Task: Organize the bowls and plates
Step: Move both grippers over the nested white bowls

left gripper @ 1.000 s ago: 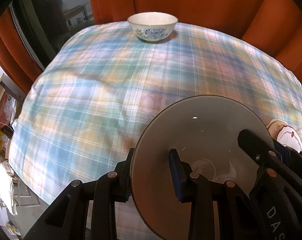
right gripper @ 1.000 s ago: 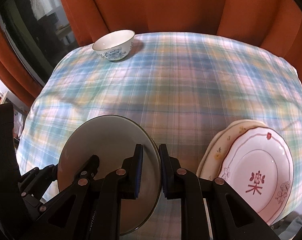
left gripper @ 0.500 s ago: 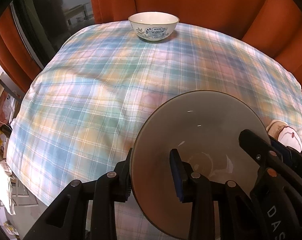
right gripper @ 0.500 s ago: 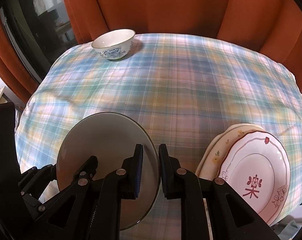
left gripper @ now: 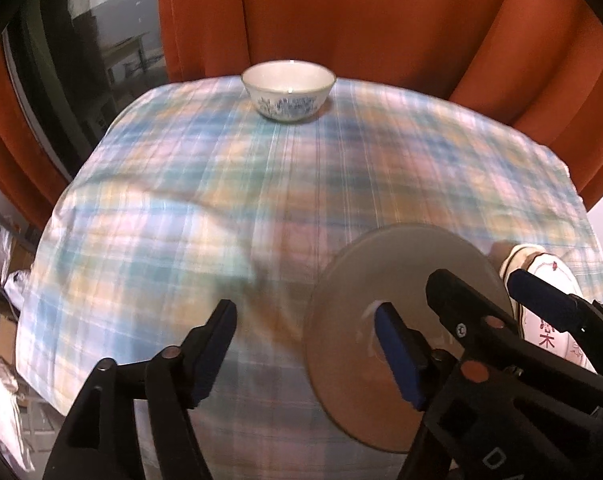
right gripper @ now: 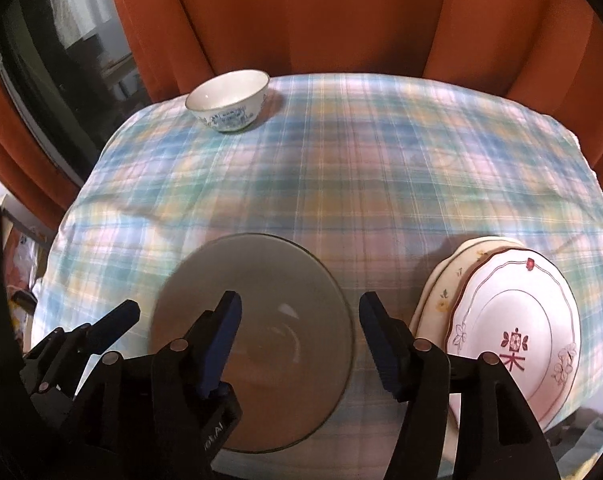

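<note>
Resting flat on the plaid tablecloth (right gripper: 381, 168), the grey glass plate (right gripper: 261, 280) sits in the lower middle of the right wrist view and at the lower right of the left wrist view. Both claws are letting go of it. The right gripper (right gripper: 299, 338) has its jaws opening, one blue pad over the plate's face and the other beyond its right rim, neither pressing on the glass. The left gripper (left gripper: 305, 346) is likewise opening: its right finger hangs over the plate, its left finger stands apart over bare cloth at the lower left. Just right of the grey plate, at the lower right of the right wrist frame, lies a stack of plates (right gripper: 513, 332), the top one white with a red rim line and a red flower mark. A blue-and-white bowl (left gripper: 288, 90) stands at the far edge of the table, upper middle of the left wrist view, before an orange curtain (left gripper: 361, 20).
</note>
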The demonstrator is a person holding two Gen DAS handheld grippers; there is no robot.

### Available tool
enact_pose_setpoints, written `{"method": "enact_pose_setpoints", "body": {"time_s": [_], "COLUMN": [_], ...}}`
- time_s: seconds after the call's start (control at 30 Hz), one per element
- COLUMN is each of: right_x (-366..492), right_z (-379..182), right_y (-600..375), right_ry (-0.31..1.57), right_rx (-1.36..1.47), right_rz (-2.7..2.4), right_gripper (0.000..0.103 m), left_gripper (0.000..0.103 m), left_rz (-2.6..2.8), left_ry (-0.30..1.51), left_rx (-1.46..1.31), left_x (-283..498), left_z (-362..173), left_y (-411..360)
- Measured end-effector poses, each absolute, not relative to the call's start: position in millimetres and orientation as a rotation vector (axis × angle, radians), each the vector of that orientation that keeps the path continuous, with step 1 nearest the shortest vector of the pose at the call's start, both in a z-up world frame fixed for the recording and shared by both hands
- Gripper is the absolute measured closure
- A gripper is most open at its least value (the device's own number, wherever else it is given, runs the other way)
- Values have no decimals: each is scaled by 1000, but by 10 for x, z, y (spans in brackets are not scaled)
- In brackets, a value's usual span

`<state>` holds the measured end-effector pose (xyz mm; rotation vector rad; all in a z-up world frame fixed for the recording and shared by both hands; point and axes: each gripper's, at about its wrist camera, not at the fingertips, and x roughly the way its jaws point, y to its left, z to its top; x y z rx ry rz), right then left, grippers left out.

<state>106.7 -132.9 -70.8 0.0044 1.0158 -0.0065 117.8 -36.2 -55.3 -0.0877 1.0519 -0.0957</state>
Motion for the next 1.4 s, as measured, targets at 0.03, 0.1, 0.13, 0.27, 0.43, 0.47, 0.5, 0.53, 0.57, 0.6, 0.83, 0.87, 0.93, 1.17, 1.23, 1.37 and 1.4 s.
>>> {"method": "enact_pose_setpoints", "body": {"time_s": [0.03,0.1,0.13,0.27,0.43,0.47,0.5,0.53,0.57,0.6,0.83,0.87,0.93,1.17,1.23,1.37,1.4], "right_x": [1063,1055,1052,1062,1100,1114,1128,1137,1160,1176,1407,1455,1557,2029,2170,2527,2617], "right_z": [-681,-635,-606,-484,-323,-291,-261,-242,-211,-196,-77,-60,-24,44,42,13,-8], "right_y": [-1292,-1222,-1170,-951,-674,-619,-566,-527,-476,-440,-279,-275,-274,-364,-398,-467,-490], "right_ry": [1003,990,986,966,933,924,916,911,904,899,877,876,872,851,858,854,855], "right_rx": [1,3,8,8,14,15,15,16,18,20,17,16,13,10,14,12,19], "right_rz": [-19,-41,-50,-71,-89,-94,-99,-103,-109,-112,-140,-142,-141,-112,-97,-55,-41], "right_gripper": [33,30,30,30,28,27,27,27,26,26,25,24,24,20,19,19,19], "left_gripper": [28,28,28,28,28,28,28,28,28,28,28,28,28,28,28,28,28], "left_rz": [-101,-114,-121,-142,-162,-166,-169,-170,-171,-172,-171,-169,-164,-95,-75,-44,-45], "left_ry": [1048,1041,1035,1010,968,961,955,949,945,940,925,921,913,904,899,903,907], "left_rx": [-84,-76,-76,-68,-46,-44,-41,-38,-34,-31,-33,-34,-38,-32,-33,-42,-51], "left_x": [1183,1203,1211,1253,1327,1354,1381,1411,1430,1459,1740,1793,1919,2356,2508,2793,2872], "left_z": [-531,-468,-435,-303,-141,-114,-88,-62,-46,-27,71,87,105,142,135,68,46], "left_y": [-327,-231,-180,24,273,326,366,406,430,458,556,555,549,456,434,417,409]}}
